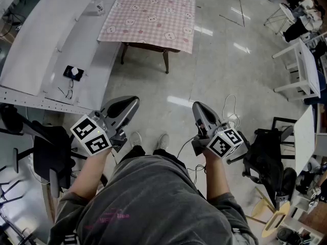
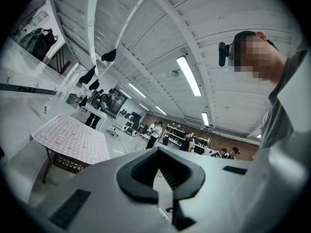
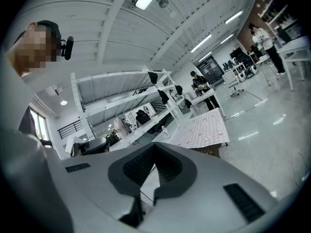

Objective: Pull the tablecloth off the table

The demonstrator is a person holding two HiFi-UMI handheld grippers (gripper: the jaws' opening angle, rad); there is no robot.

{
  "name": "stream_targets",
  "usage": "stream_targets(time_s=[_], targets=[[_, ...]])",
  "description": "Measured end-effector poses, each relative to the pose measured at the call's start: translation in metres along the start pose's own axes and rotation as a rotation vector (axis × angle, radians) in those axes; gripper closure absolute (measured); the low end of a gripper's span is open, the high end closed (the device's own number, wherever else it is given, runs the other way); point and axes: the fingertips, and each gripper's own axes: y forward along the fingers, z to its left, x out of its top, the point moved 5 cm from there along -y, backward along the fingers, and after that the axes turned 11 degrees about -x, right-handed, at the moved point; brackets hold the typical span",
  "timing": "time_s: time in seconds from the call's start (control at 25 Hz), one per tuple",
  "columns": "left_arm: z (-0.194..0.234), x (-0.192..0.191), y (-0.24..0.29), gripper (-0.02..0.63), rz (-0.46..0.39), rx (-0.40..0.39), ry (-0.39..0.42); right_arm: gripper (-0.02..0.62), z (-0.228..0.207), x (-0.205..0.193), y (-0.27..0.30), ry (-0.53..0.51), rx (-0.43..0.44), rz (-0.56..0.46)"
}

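While both tools are held close to the person's body, the tablecloth [image 1: 150, 17] lies well apart from them, at the far end of the shiny floor [image 1: 219, 75]. It is pink and white checked, with small round cartoon prints, and it covers a small desk with dark legs [image 1: 166, 60]. Its longer side seems to run left to right in the head view, slightly turned, and its near edge hangs over the desk front. The left tool [image 1: 132, 102] has its jaws closed tip to tip, with nothing between them. The right tool [image 1: 197, 106] is closed and empty as well.
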Motion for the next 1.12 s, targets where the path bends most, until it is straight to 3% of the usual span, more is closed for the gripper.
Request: stream_targets(time_s=[0.6,1.12], targets=[[-0.001,-0.011,0.008,0.609,0.010,0.005,-0.004,0.599,0.010,0.020,-0.003,-0.041,0.029,-0.032],[-0.027,-0.019,0.038,0.609,-0.008,0.040,0.039,0.598,-0.022,0.029,-0.027,-0.076,0.071,-0.020]])
